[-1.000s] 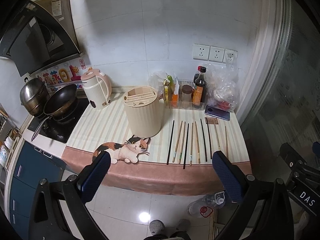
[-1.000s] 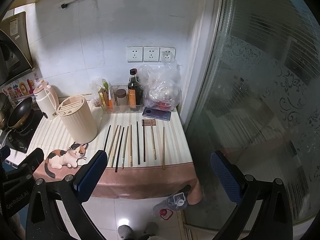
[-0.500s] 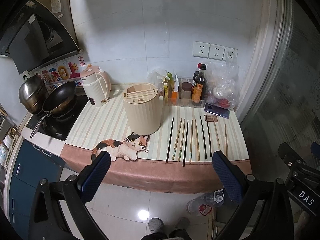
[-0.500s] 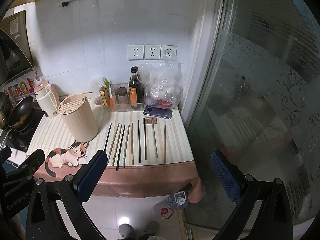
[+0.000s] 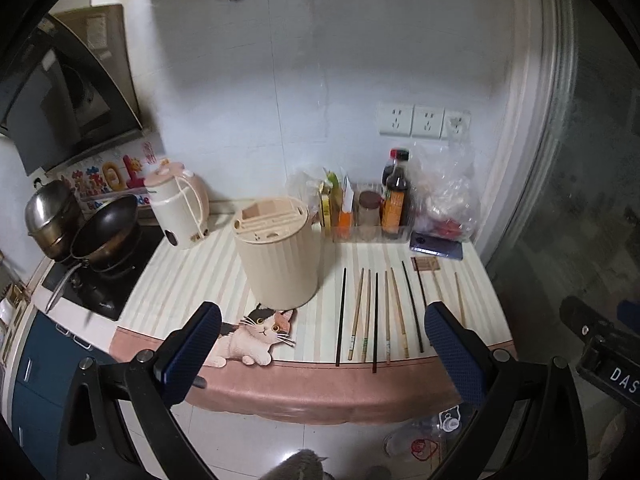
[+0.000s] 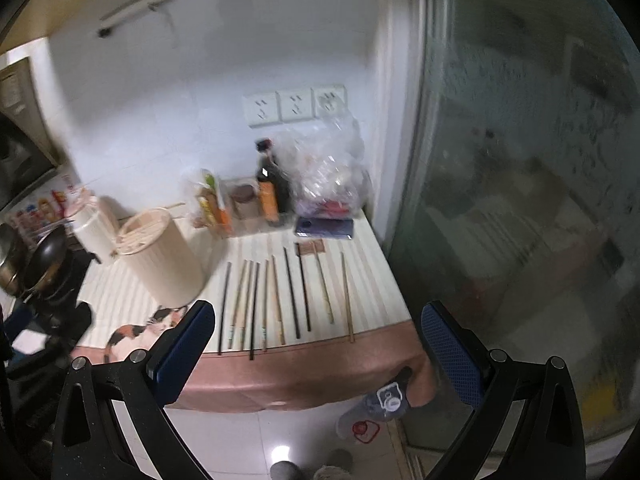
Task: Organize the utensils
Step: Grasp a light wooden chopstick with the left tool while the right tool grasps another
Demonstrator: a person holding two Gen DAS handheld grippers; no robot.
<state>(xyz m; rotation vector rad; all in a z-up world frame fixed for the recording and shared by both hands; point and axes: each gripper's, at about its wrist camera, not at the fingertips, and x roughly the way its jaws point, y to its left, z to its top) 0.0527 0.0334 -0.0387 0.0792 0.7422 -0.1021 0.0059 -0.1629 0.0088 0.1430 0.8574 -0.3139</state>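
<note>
left gripper (image 5: 322,350): jaws wide apart, empty, off the counter (image 5: 192,264) edge | right gripper (image 6: 316,346): spread wide, empty | chopsticks (image 5: 384,312): side by side in a row on counter, right of cream utensil holder (image 5: 278,252) | phone (image 5: 436,245): behind chopsticks

Readable marks, as you will find them:
1. "DAS" in white capitals on a black plate (image 5: 621,375) at the right edge of your left wrist view, cut off by the frame
2. Orange label on the dark sauce bottle (image 5: 395,196): print too small to read
3. Colourful stickers (image 5: 105,178) on the wall behind the wok: characters not legible
4. Paper label on the range hood (image 5: 96,32): blurred
Your right wrist view is motion-blurred; nothing there reads
</note>
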